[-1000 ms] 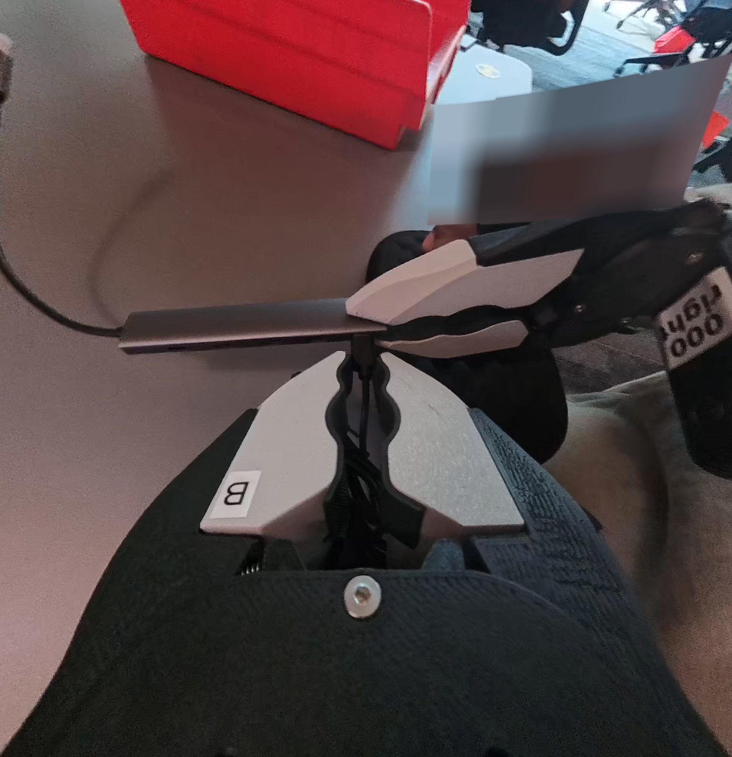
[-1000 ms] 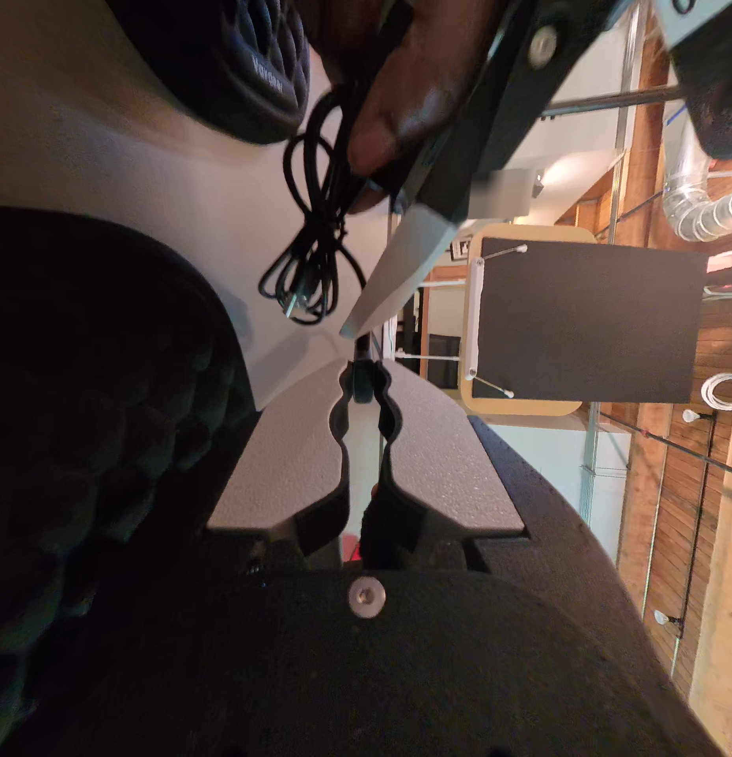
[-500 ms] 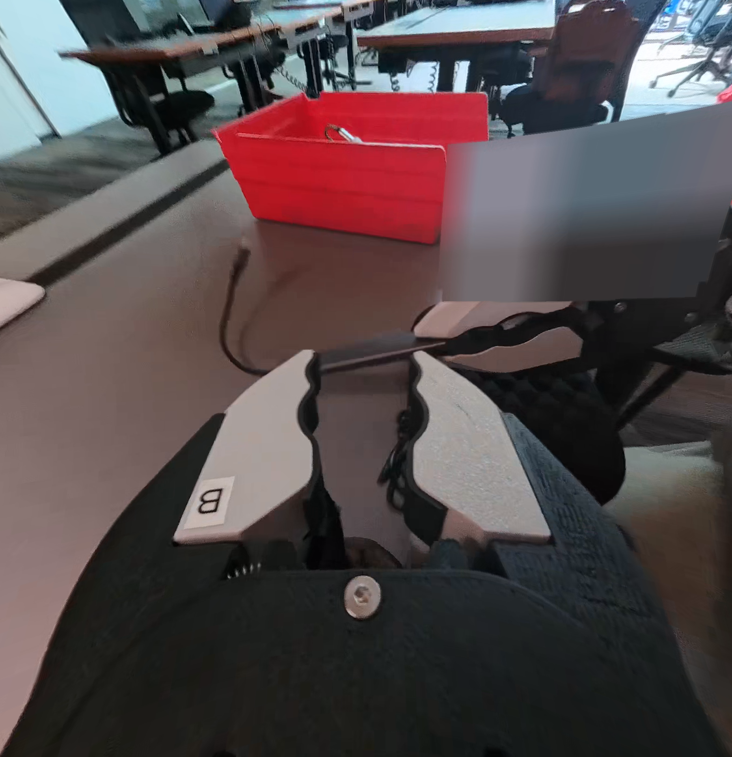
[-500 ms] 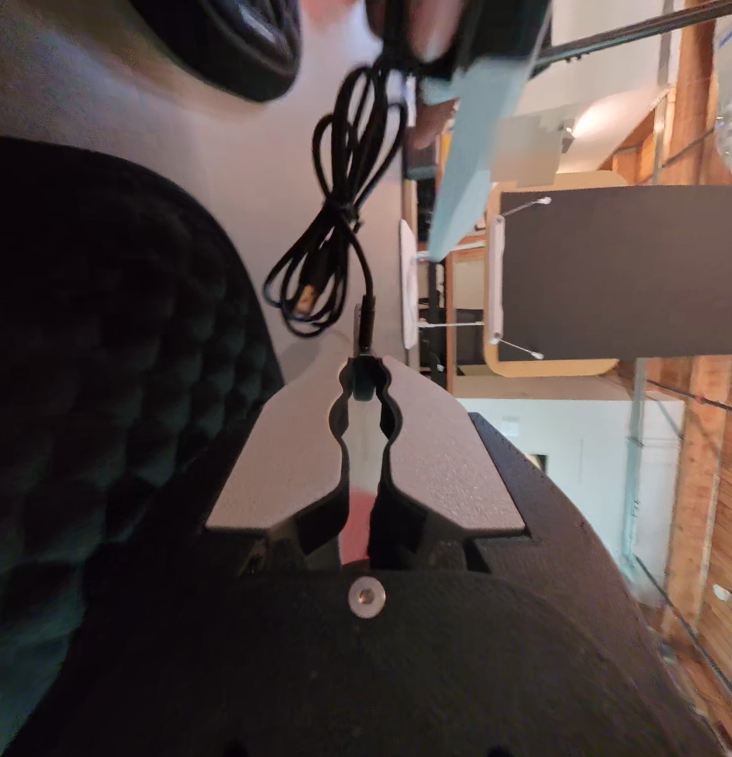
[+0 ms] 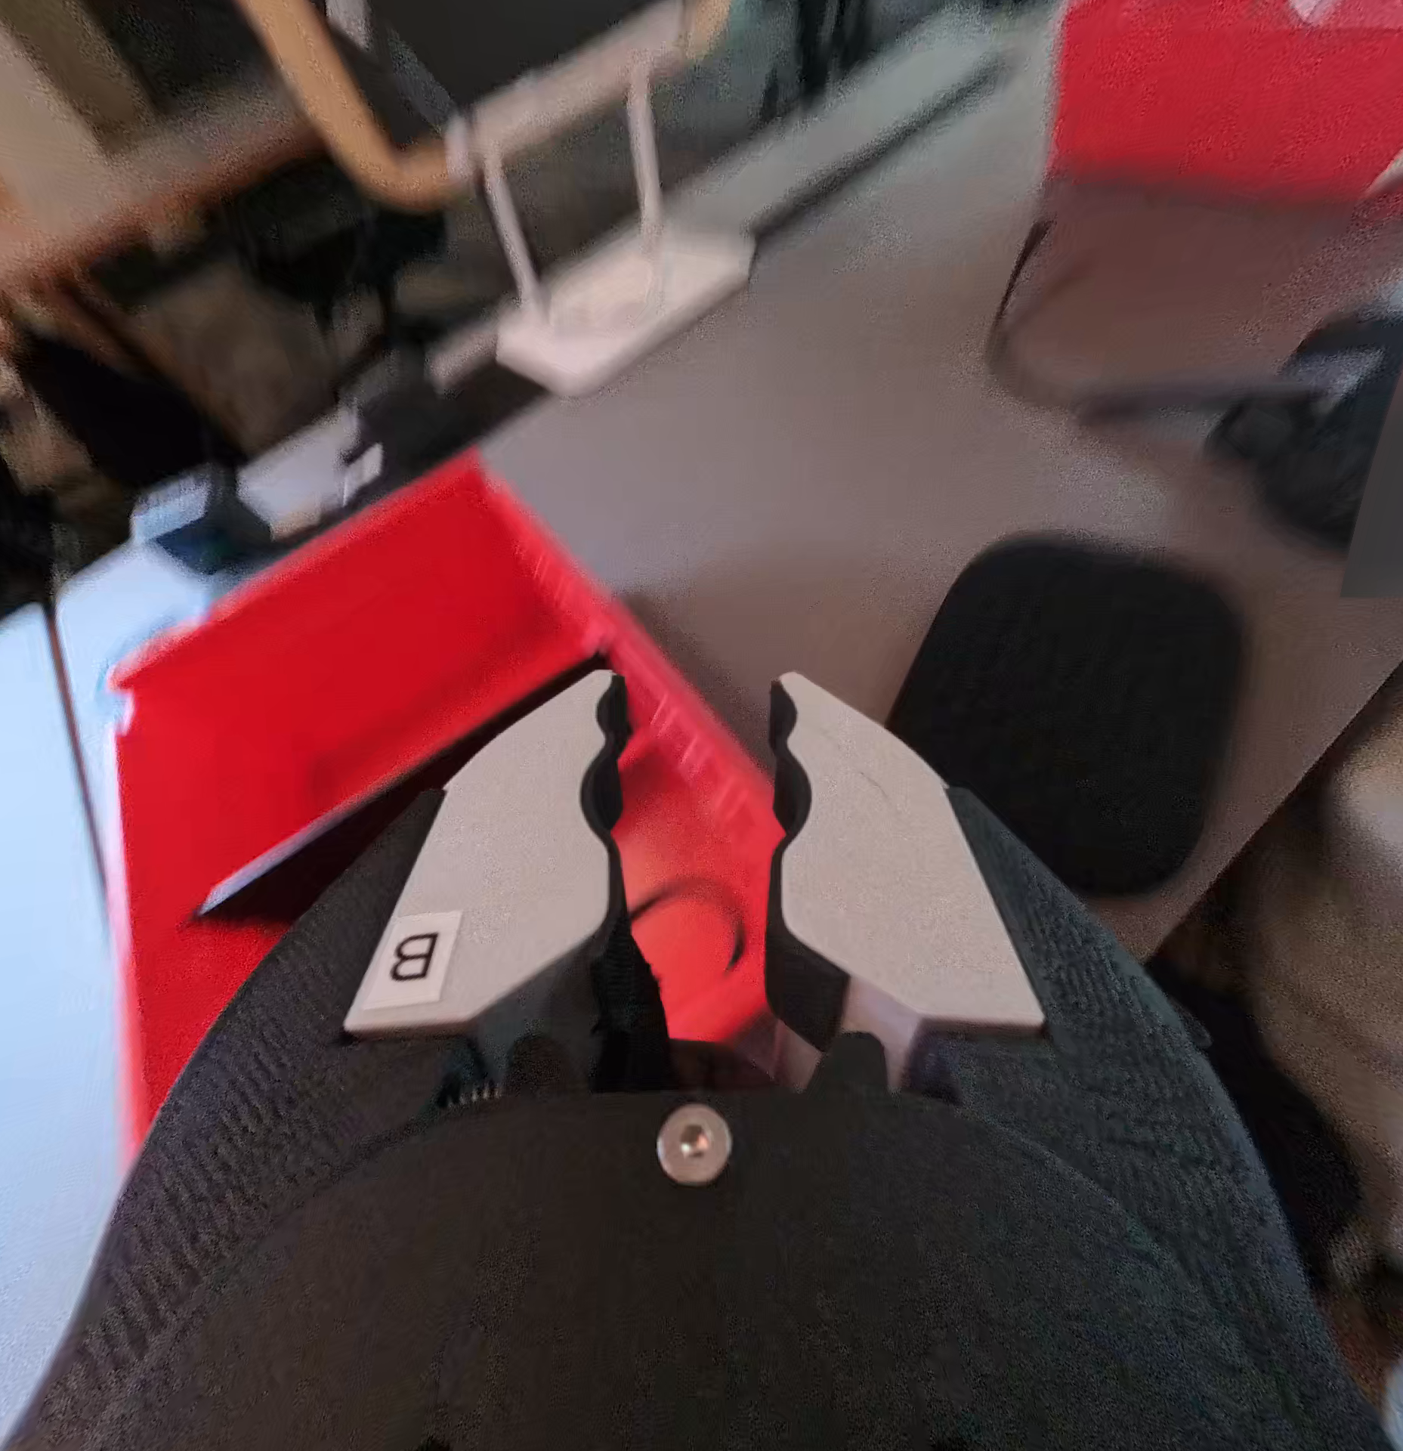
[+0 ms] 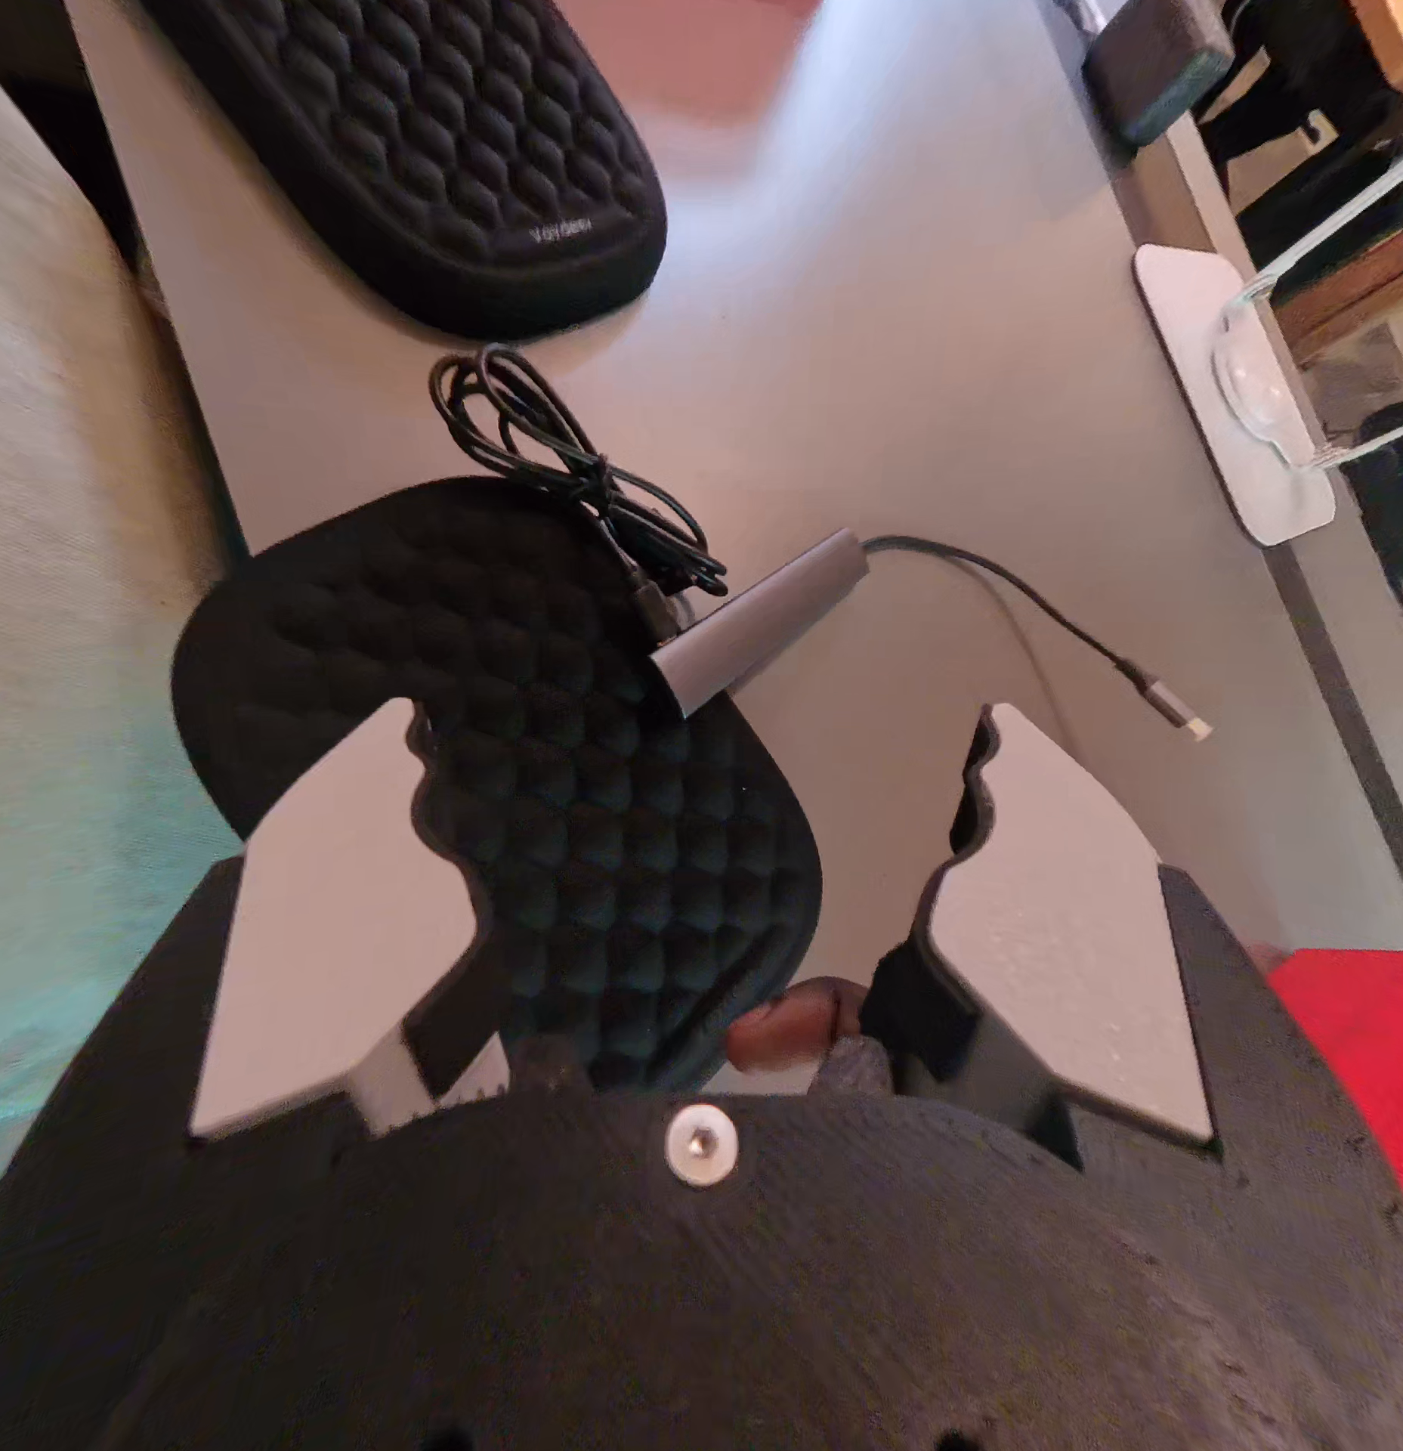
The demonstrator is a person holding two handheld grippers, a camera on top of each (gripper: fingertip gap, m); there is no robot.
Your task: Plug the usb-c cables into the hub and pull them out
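In the right wrist view the grey hub [image 6: 761, 620] lies on the table, its near end resting on a black honeycomb pad [image 6: 525, 785]. A bundled black usb-c cable [image 6: 572, 471] lies beside the hub, and its plug [image 6: 655, 604] meets the hub's side. The hub's own lead ends in a loose plug [image 6: 1177, 707]. My right gripper [image 6: 702, 710] is wide open and empty just short of the hub. In the blurred left wrist view my left gripper [image 5: 696, 691] is open over a red bin [image 5: 329, 707], where a thin black cable loop [image 5: 706, 911] shows.
A long black wrist rest [image 6: 415, 141] lies beyond the cable bundle. A white stand base [image 6: 1232, 392] sits at the table's far edge. A red bin corner [image 6: 1373, 1060] is at the lower right. A second red bin [image 5: 1232, 94] and a black pad [image 5: 1059, 722] show in the left wrist view. Tip to tip, the grippers are about 40 cm apart.
My right gripper has opened and let go of the hub, which now lies on the table and pad. My left gripper let go of the cable plug and swung left over a red bin.
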